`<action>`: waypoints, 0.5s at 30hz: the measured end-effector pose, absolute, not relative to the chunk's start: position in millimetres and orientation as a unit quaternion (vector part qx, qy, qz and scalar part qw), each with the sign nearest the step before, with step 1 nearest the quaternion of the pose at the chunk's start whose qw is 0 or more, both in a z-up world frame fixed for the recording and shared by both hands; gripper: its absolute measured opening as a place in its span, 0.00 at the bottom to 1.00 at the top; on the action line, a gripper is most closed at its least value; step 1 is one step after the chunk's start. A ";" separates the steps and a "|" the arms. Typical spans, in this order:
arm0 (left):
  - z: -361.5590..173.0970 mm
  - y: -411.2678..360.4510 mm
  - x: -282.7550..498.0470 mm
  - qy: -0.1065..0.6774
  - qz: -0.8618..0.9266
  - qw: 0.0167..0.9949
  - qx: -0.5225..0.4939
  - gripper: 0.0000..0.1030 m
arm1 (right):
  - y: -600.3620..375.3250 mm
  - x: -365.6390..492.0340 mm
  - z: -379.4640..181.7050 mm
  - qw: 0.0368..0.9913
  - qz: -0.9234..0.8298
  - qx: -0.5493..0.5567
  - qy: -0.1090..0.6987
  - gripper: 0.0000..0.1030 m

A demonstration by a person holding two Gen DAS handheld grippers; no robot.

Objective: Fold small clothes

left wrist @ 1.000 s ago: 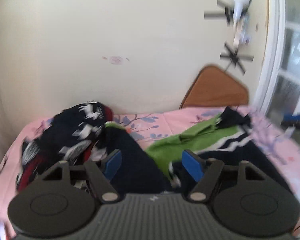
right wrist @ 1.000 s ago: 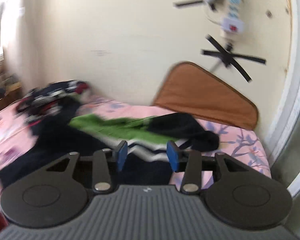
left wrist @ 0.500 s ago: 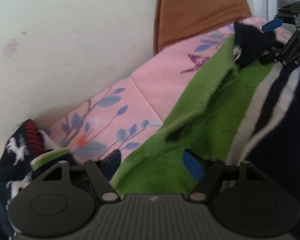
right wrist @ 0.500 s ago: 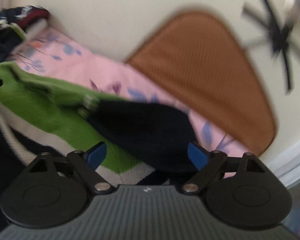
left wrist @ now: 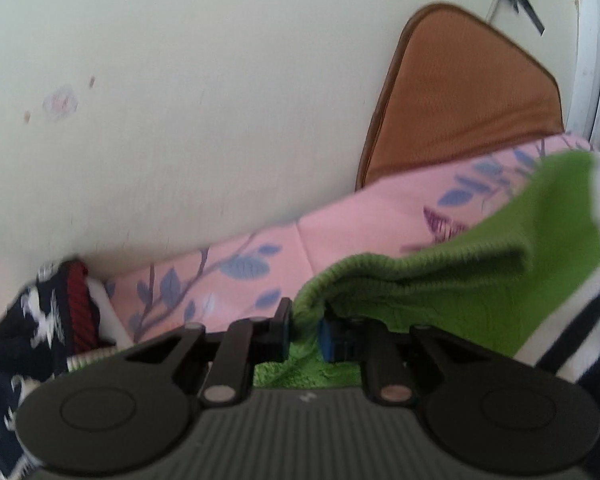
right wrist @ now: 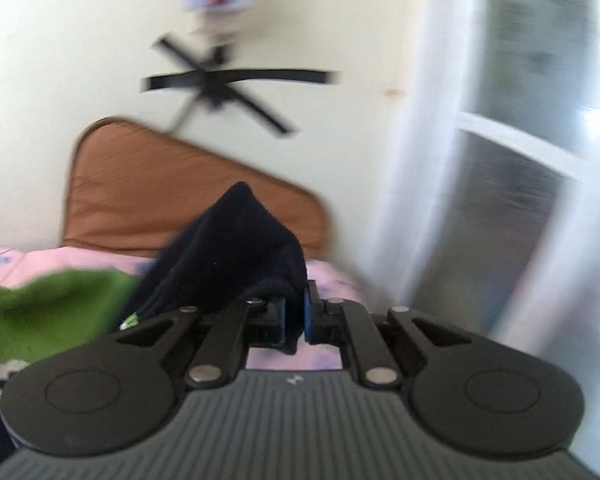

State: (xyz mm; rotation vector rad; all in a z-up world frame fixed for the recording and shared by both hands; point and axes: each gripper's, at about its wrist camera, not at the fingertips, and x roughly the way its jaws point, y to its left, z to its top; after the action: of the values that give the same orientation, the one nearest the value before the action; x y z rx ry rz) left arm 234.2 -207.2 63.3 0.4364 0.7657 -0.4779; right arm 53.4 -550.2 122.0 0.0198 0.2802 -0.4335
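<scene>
A green knit sweater (left wrist: 460, 292) with white and navy stripes lies on the pink floral bedsheet (left wrist: 340, 232). My left gripper (left wrist: 304, 328) is closing on the sweater's green ribbed edge, and the blue pads press on the fabric. In the right wrist view, my right gripper (right wrist: 296, 312) is closing on the sweater's navy part (right wrist: 232, 248), which stands up in a peak above the pinching pads. The sweater's green body (right wrist: 48, 312) trails off to the left.
A brown cushion (left wrist: 460, 100) leans on the cream wall at the head of the bed. A heap of navy, red and white patterned clothes (left wrist: 40, 328) lies at the left. A white-framed window (right wrist: 520, 200) stands close on the right.
Both grippers came down to the sweater and went from open to shut. The left took the green edge. The right took the navy part and lifted it.
</scene>
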 end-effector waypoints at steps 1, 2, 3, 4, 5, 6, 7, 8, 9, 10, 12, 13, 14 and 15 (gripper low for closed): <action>69.6 -214.0 238.0 0.359 -0.230 0.880 0.210 0.12 | -555.2 36.5 121.1 0.965 -0.222 0.016 0.137 0.11; 77.4 -221.4 243.2 0.350 -0.231 0.884 0.206 0.12 | -558.9 24.2 120.3 0.963 -0.230 0.020 0.136 0.11; 84.8 -228.3 248.6 0.340 -0.230 0.889 0.201 0.12 | -559.4 12.0 120.7 0.962 -0.238 0.021 0.132 0.11; 91.9 -236.7 254.8 0.331 -0.225 0.895 0.197 0.12 | -560.2 5.5 121.5 0.962 -0.240 0.024 0.131 0.11; 94.3 -244.4 261.4 0.332 -0.219 0.897 0.194 0.13 | -561.3 3.2 121.1 0.962 -0.237 0.032 0.133 0.11; 91.1 -252.7 270.7 0.345 -0.212 0.894 0.193 0.16 | -563.6 4.1 119.6 0.962 -0.235 0.042 0.136 0.11; 83.8 -259.5 278.8 0.363 -0.198 0.889 0.199 0.22 | -566.3 7.6 116.2 0.960 -0.233 0.053 0.146 0.14; 74.7 -264.0 284.6 0.381 -0.183 0.882 0.208 0.24 | -565.7 21.6 110.2 0.957 -0.230 0.061 0.163 0.19; 65.5 -264.3 286.9 0.396 -0.172 0.875 0.219 0.26 | -568.0 33.1 103.1 0.953 -0.230 0.065 0.185 0.26; 61.2 -259.9 284.6 0.401 -0.170 0.872 0.224 0.26 | -571.3 42.3 93.1 0.946 -0.237 0.065 0.211 0.42; 64.1 -239.8 269.1 0.392 -0.180 0.873 0.228 0.26 | -573.1 45.3 76.2 0.935 -0.261 0.059 0.231 0.45; 70.6 -223.7 257.3 0.380 -0.187 0.876 0.228 0.26 | -572.3 41.7 72.7 0.935 -0.262 0.061 0.231 0.45; 78.2 -206.3 246.5 0.372 -0.196 0.880 0.223 0.27 | -573.7 33.7 70.9 0.937 -0.259 0.068 0.225 0.45; 88.4 -183.6 233.4 0.365 -0.203 0.883 0.214 0.28 | -574.0 24.5 69.4 0.939 -0.256 0.075 0.219 0.45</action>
State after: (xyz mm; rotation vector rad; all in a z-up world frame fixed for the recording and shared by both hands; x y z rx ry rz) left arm 233.4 -183.6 88.4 0.4453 0.7592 -0.4230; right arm 24.5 -574.0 69.4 0.1537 0.4467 -0.5228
